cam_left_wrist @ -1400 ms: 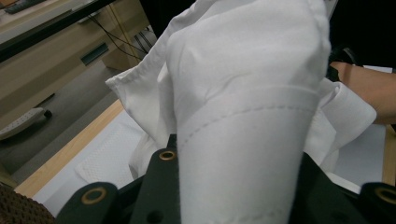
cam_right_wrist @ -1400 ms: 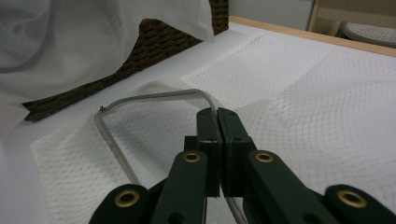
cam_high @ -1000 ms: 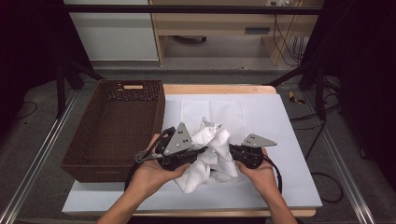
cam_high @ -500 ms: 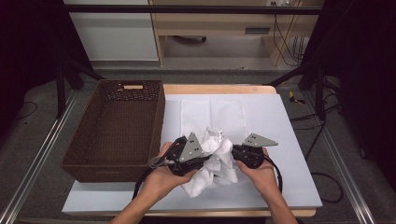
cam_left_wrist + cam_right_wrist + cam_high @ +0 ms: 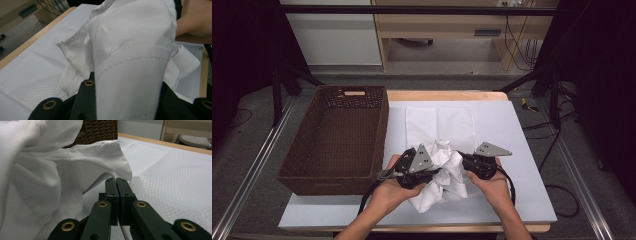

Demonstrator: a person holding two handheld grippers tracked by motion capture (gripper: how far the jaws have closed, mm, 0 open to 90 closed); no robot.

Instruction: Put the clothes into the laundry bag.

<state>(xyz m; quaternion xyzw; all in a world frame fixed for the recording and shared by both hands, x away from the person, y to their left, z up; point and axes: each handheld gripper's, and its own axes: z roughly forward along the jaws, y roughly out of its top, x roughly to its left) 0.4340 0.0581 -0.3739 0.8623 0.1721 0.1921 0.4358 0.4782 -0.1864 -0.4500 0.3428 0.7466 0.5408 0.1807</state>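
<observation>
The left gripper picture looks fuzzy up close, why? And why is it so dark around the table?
In the left gripper view the white cloth drapes right against the lens, so it blurs; in the right gripper view the mesh mat looks sharp; in the high view light falls on the table, leaving the surroundings black.

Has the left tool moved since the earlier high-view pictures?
Yes. The left tool has come down toward the person's edge of the table and slightly right, away from the wicker basket, with the white cloth draped over it.

left tool (image 5: 438,172) lower, nearer the table edge (with its cloth (image 5: 447,165)), bundle flatter
</observation>
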